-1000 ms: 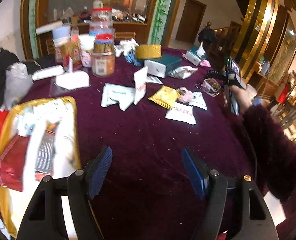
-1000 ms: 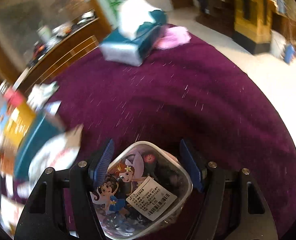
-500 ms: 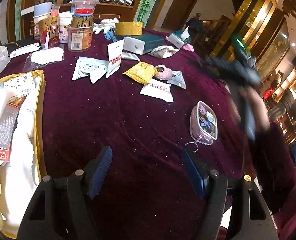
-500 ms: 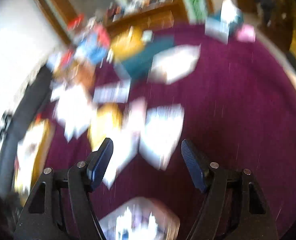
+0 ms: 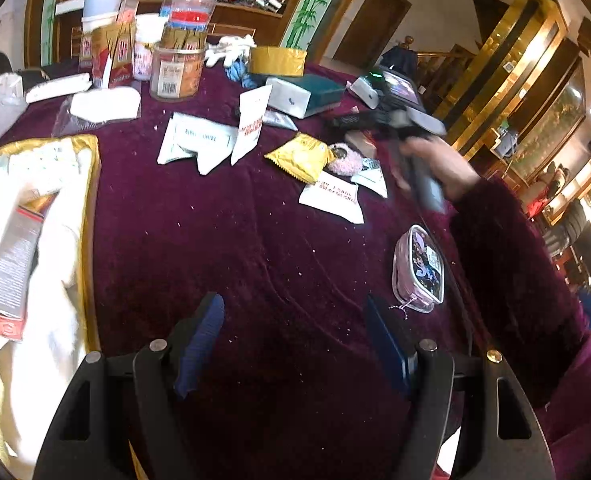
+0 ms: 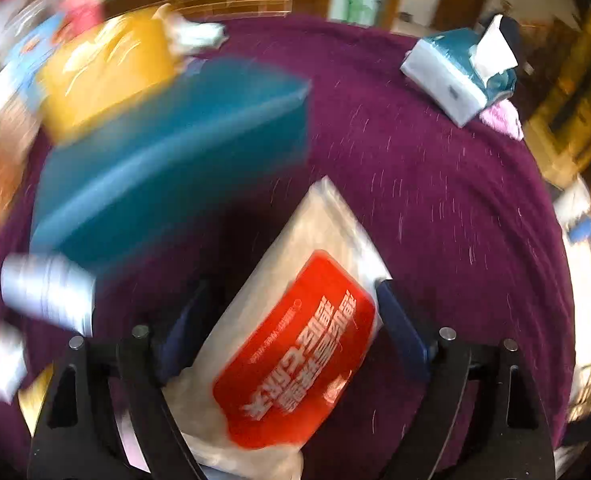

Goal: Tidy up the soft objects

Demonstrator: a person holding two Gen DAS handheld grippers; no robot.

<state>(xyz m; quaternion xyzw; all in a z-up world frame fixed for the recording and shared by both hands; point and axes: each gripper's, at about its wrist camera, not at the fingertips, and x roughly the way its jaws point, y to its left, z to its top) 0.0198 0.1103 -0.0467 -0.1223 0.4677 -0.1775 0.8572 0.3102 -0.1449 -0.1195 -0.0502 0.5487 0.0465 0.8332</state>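
**Right gripper spread over a red-labelled white packet; left gripper waits with nothing in it**

The left gripper [image 5: 293, 344] hangs over a bare stretch of the purple tablecloth [image 5: 223, 248], its blue-padded jaws parted and nothing between them. To its left, at the near left edge of the table, sits a gold-rimmed tray [image 5: 89, 208] holding white soft packs and a red-and-grey box [image 5: 13, 268].

Near the right side, just beyond the left gripper's right finger, a clear pouch with a cartoon print [image 5: 419, 270] lies on the cloth, free of both grippers, its small bead chain trailing towards the near edge.

Farther off, across the middle of the table, lie loose packets: two white sachets [image 5: 197, 142], a standing white packet with red lettering [image 5: 251, 122], a yellow sachet [image 5: 301, 156], a pink fluffy item [image 5: 345, 164] and another flat white packet [image 5: 333, 198]. A hand [image 5: 441, 168] in a dark plum fuzzy sleeve holds the right tool above these; it is blurred.

In the right wrist view, the right gripper [image 6: 291, 320] has just been opening its jaws, and a white soft packet with a large red label [image 6: 295, 344] lies between them. Whether the pads touch it I cannot tell. Beyond it, blurred, are a teal box [image 6: 167, 160] and a yellow pack [image 6: 107, 72]; far right, a tissue box [image 6: 461, 74] stands on the cloth.
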